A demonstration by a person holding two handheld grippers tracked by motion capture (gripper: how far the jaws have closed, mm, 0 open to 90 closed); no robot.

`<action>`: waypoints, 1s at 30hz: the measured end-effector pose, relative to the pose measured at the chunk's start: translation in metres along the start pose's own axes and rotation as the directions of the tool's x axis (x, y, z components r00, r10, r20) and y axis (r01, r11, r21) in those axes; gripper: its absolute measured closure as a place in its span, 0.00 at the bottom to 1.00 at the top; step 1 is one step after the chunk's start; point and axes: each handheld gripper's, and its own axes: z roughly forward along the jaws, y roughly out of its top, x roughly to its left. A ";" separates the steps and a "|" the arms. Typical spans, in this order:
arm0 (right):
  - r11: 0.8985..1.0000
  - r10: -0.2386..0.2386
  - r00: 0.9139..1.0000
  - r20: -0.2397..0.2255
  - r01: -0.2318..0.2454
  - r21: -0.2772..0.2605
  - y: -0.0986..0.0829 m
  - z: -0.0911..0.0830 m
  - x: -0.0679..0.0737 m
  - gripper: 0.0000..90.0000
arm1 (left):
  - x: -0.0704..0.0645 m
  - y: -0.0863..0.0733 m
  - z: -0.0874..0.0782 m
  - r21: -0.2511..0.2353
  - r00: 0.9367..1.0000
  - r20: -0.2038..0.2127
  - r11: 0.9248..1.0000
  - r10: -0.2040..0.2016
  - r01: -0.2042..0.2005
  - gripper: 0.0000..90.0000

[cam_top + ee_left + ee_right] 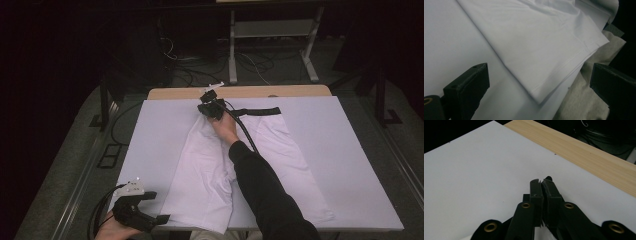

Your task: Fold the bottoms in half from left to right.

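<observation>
white shorts [250, 165] spread flat mid-table, black waistband [260, 111] at the far end, both legs pointing toward the near edge

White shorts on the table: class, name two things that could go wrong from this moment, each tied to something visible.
1. The right gripper has its jaws shut at the waistband; whether cloth is caught is hidden. A thin pinch might slip on lifting.
2. The left gripper is open near the leg hem, which lies at the table edge. A pull from the far end could drag that hem off before it is gripped.
</observation>
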 end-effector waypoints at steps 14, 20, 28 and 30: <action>1.000 0.001 1.000 0.001 -0.001 -0.007 0.001 -0.002 -0.002 0.95 | 0.007 -0.007 0.001 0.068 0.997 0.069 0.997 -0.032 0.027 0.24; 1.000 -0.004 1.000 0.001 0.004 -0.010 0.001 -0.003 -0.002 0.95 | 0.009 -0.008 0.002 0.077 0.996 0.091 0.997 0.003 -0.010 0.55; 1.000 -0.001 1.000 -0.001 0.001 -0.016 0.000 -0.005 -0.002 0.95 | 0.014 -0.006 0.008 0.083 0.993 0.115 0.997 0.000 -0.009 0.86; 1.000 -0.006 1.000 -0.002 0.006 -0.017 0.000 -0.005 -0.002 0.95 | 0.016 -0.005 0.009 0.088 0.993 0.115 0.996 0.011 -0.021 0.94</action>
